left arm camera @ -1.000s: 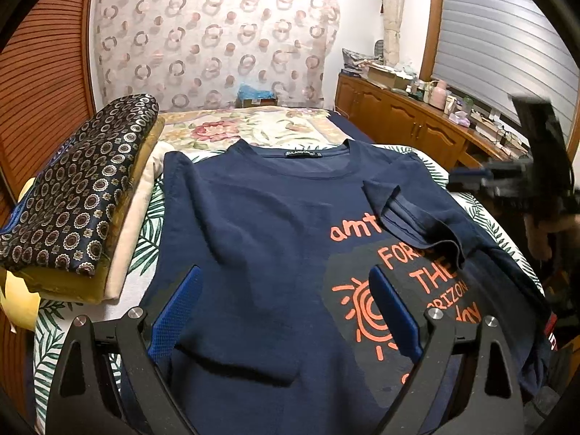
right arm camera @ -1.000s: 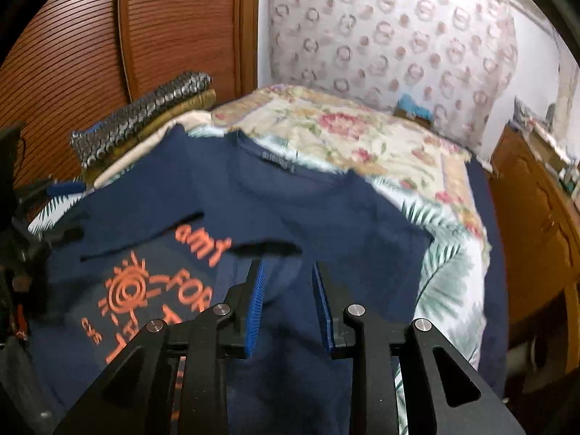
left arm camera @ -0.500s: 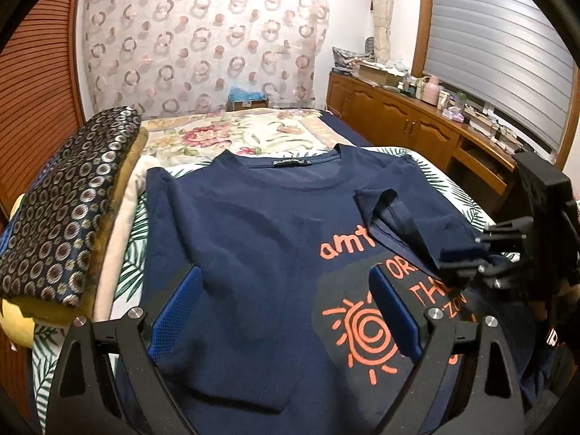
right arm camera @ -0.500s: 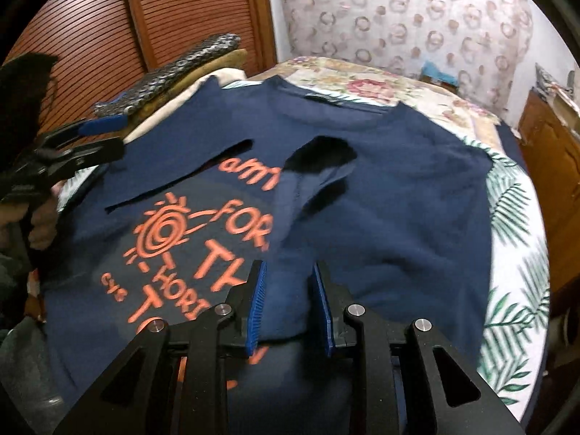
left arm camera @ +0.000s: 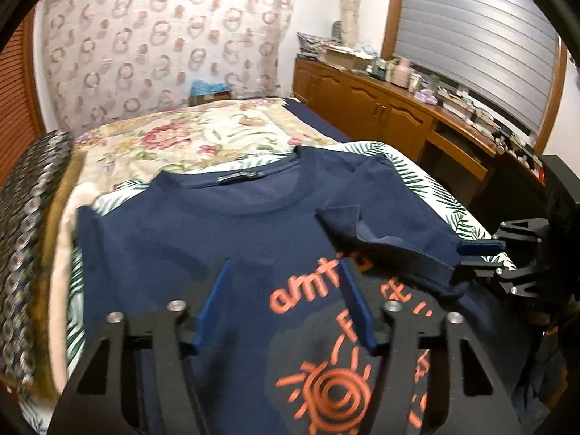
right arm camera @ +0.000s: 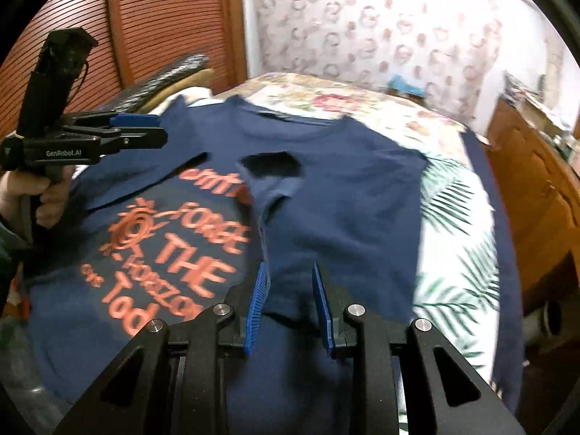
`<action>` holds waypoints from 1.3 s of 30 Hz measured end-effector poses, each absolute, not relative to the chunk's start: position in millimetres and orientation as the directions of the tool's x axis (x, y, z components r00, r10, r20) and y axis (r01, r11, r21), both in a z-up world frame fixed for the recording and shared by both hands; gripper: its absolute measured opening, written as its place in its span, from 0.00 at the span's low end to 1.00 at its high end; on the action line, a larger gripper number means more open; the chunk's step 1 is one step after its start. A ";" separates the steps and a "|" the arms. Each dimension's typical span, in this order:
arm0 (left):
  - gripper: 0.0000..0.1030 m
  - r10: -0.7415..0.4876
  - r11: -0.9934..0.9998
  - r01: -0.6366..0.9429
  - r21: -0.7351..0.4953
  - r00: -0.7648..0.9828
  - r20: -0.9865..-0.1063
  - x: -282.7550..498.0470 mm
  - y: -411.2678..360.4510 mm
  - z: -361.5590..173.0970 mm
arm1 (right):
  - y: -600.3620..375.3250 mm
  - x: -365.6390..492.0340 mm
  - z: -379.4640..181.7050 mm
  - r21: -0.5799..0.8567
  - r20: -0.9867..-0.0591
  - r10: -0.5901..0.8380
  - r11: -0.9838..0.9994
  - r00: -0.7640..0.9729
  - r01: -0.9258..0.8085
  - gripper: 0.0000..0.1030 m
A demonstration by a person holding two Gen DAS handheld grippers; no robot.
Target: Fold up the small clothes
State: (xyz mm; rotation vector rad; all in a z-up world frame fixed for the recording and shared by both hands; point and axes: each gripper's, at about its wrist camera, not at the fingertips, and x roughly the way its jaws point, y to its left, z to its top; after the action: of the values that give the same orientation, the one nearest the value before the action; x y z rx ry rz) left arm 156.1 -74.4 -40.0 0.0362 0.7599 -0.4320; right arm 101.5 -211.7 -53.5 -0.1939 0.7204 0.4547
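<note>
A navy T-shirt (left arm camera: 217, 246) with orange print lies face up on the bed, collar at the far end. Its right side and sleeve (left arm camera: 366, 232) are folded in over the chest. My right gripper (right arm camera: 289, 272) is shut on that folded fabric, which rises in a ridge to its blue pads. In the left wrist view the right gripper (left arm camera: 458, 259) sits at the shirt's right edge with the cloth leading into its tips. My left gripper (left arm camera: 284, 272) hovers over the shirt's middle, jaws closing, nothing between them. The right wrist view shows the left gripper (right arm camera: 159, 130) above the other sleeve, held by a hand (right arm camera: 25, 188).
A stack of folded patterned cloth and blankets (left arm camera: 25, 235) lies along the bed's left side. A floral bedspread (left arm camera: 181, 145) covers the far end, a leaf-print sheet (right arm camera: 456, 217) lies under the shirt. A cluttered wooden cabinet (left arm camera: 380, 116) runs along the right; a slatted wooden door (right arm camera: 163, 18) stands left.
My left gripper's jaws have narrowed and it has moved forward and right over the shirt. My right gripper has come down with the folded sleeve toward the shirt's chest.
</note>
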 end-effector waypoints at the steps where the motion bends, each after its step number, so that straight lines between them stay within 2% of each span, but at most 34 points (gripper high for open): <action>1: 0.52 -0.372 0.907 0.402 -0.122 0.632 -0.680 161.0 -80.1 -40.7 | -218.4 103.2 -55.7 -0.020 -0.677 0.313 0.897 0.667 -0.441 0.27; 9: 0.50 -0.396 0.884 0.453 -0.116 0.595 -0.699 177.2 -113.5 -41.8 | -233.9 85.6 -56.1 0.018 -0.663 0.333 0.902 0.670 -0.431 0.27; 13: 0.38 -0.401 0.868 0.486 -0.104 0.561 -0.724 187.4 -130.8 -50.7 | -238.6 91.8 -62.9 0.002 -0.678 0.291 0.919 0.675 -0.394 0.27; 18: 0.34 -0.382 0.858 0.509 -0.075 0.534 -0.754 198.0 -147.4 -61.6 | -242.8 104.6 -72.7 0.001 -0.704 0.251 0.936 0.664 -0.352 0.27; 19: 0.32 -0.375 0.856 0.513 -0.064 0.531 -0.760 200.0 -150.7 -63.8 | -243.1 105.1 -74.5 0.007 -0.704 0.256 0.935 0.662 -0.353 0.27; 21: 0.17 -0.369 0.855 0.516 -0.057 0.528 -0.764 202.6 -152.4 -66.4 | -243.1 105.0 -74.3 0.009 -0.698 0.260 0.935 0.667 -0.355 0.27; 23: 0.07 -0.354 0.859 0.511 -0.041 0.533 -0.768 204.8 -148.9 -68.4 | -243.0 104.9 -75.3 0.009 -0.693 0.261 0.935 0.672 -0.354 0.27; 35: 0.07 -0.305 0.894 0.448 -0.020 0.575 -0.759 210.6 -106.8 -61.6 | -247.8 105.6 -76.8 0.027 -0.690 0.275 0.934 0.670 -0.357 0.28; 37: 0.13 -0.325 0.891 0.452 -0.046 0.563 -0.760 208.8 -101.5 -58.8 | -248.1 105.9 -76.9 0.027 -0.690 0.276 0.934 0.669 -0.357 0.28; 39: 0.30 -0.330 0.890 0.453 -0.049 0.566 -0.755 205.2 -96.4 -55.3 | -248.3 106.0 -77.2 0.029 -0.690 0.277 0.934 0.669 -0.357 0.29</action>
State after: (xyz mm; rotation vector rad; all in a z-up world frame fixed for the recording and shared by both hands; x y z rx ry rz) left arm 205.2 -96.4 -55.3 0.1562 0.8526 -0.4623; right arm 106.0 -248.3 -77.2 -0.1124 0.7584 0.3582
